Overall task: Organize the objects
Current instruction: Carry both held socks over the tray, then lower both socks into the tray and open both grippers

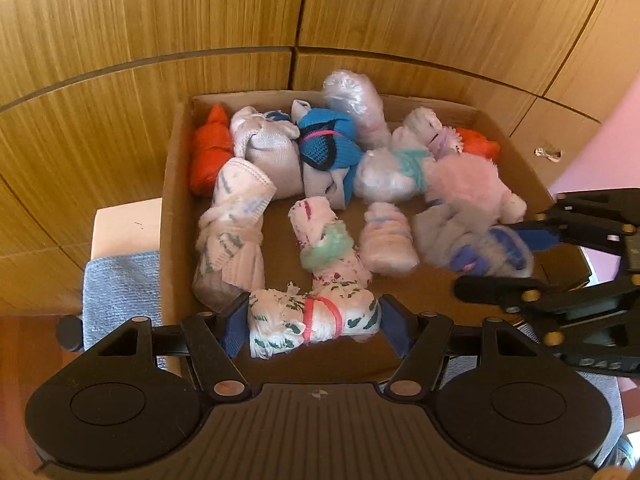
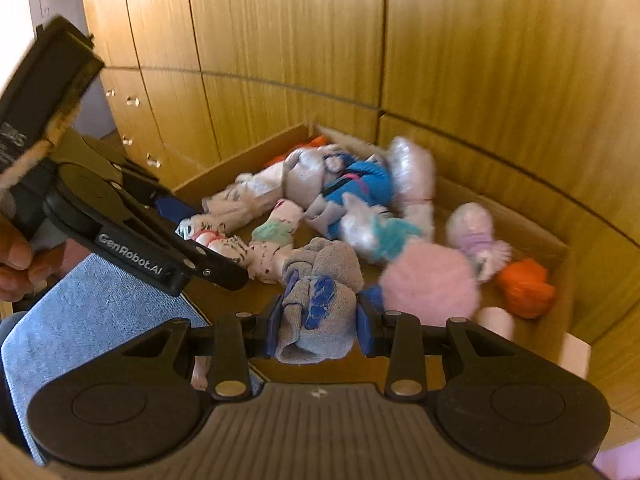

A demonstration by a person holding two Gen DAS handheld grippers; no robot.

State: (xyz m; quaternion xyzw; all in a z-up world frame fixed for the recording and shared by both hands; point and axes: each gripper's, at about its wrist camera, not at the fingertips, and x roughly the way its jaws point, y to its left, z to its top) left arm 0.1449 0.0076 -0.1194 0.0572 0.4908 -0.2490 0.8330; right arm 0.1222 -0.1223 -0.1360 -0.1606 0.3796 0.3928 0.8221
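My left gripper point(image 1: 314, 326) pinches a white green-patterned sock bundle point(image 1: 312, 322), my right gripper point(image 2: 318, 320) a grey-blue sock bundle point(image 2: 318, 300), both over the nearly full cardboard box point(image 1: 176, 184).

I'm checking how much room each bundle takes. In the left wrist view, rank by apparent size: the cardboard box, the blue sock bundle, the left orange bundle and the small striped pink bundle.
1. cardboard box
2. blue sock bundle
3. left orange bundle, only slightly smaller; unsure
4. small striped pink bundle, though nearer the camera
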